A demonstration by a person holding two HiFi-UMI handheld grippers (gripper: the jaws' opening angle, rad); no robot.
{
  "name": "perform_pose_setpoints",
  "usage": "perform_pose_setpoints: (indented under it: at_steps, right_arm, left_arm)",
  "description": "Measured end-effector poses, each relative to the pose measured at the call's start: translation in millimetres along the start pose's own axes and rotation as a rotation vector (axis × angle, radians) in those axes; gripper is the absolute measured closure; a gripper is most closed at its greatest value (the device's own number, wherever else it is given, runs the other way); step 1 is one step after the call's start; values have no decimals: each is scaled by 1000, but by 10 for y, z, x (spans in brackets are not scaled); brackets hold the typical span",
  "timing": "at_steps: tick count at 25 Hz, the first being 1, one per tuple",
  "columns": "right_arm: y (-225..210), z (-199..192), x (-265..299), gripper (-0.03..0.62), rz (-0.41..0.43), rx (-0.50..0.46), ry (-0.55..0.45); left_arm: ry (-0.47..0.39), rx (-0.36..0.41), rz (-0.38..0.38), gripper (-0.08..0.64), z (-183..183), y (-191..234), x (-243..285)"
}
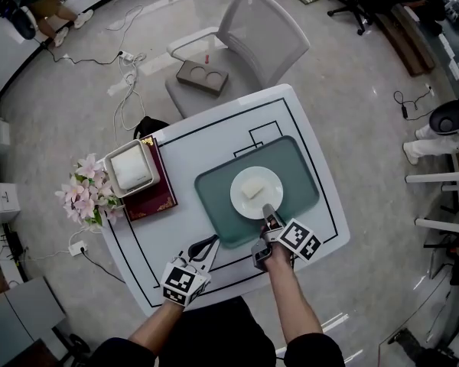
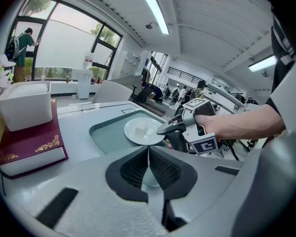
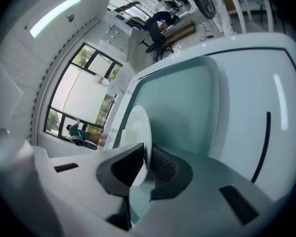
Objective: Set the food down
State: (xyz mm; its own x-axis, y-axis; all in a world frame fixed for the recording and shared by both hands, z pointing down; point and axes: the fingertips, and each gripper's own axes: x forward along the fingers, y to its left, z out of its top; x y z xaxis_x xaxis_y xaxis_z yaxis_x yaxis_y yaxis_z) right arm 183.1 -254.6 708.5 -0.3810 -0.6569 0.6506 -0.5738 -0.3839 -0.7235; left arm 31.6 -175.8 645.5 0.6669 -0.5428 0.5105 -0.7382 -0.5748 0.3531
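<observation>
1. Your right tool [image 1: 268, 211] is pinching the near rim of the white plate [image 1: 241, 203]. The right gripper view shows the rim clamped between the pads, so you have only a thin hold at the very edge.
2. The food [image 1: 252, 190], a pale block, sits loose near the middle of the plate. The plate lies over the teal tray [image 1: 294, 167] in the middle of the counter [image 1: 206, 140]. It looks down or very nearly down, but no view shows whether the whole base is seated.
3. Level the plate for whatever descent is left. Nothing holds the block in place, and tipping the far side down would probably send it sliding toward that rim.
4. Let the base settle flat on the tray floor before you release. Spread the jaws only once you judge that no weight hangs from the pinched edge.
5. Open slowly, then draw the tool straight back toward yourself along the line of the jaws. A sideways pull could catch the rim and skid the plate across the tray.
6. Your left tool [image 1: 212, 242] is pressed together on nothing and hovers over the counter's near edge, just beside the tray's corner. Leave it clear of the tray, ready to steady the tray's edge if it shifts on release.
</observation>
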Motion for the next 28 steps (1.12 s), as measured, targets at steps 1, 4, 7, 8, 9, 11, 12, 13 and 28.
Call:
perform_pose_setpoints:
  at_steps: [1,4,7,8,9,11,12,13,28]
  right_arm:
    - [20,13,3,572,-15,-40,3]
    - [36,28,32,560,-56,-125,14]
    - [25,23,50,541,-88,-192,23]
    - [18,26,48,534,-101,-219,24]
    - [6,30,44,528,-114,-245,24]
    - [-21,37,38,507,-141,-299,22]
    - [-32,40,39,492,-154,-332,22]
    - [-38,44,39,478,-167,-368,23]
    - [-34,122,-89,423,-261,-654,-23]
  left_arm:
    - [-2,1,-1,546,-1,1,2]
    - [-2,2,-9,546,2,0,1]
    - [7,-5,-9,546,1,13,-13]
    - [3,-3,-9,546,-2,19,-11]
    - [-1,0,-10,546,-4,23,-8]
    - [-2,-4,-9,546,-5,31,-9]
    - [1,-8,-9,546,-9,36,-13]
    - [4,-8,-10,546,-18,40,-15]
    - [3,-2,-22,546,-44,16,-14]
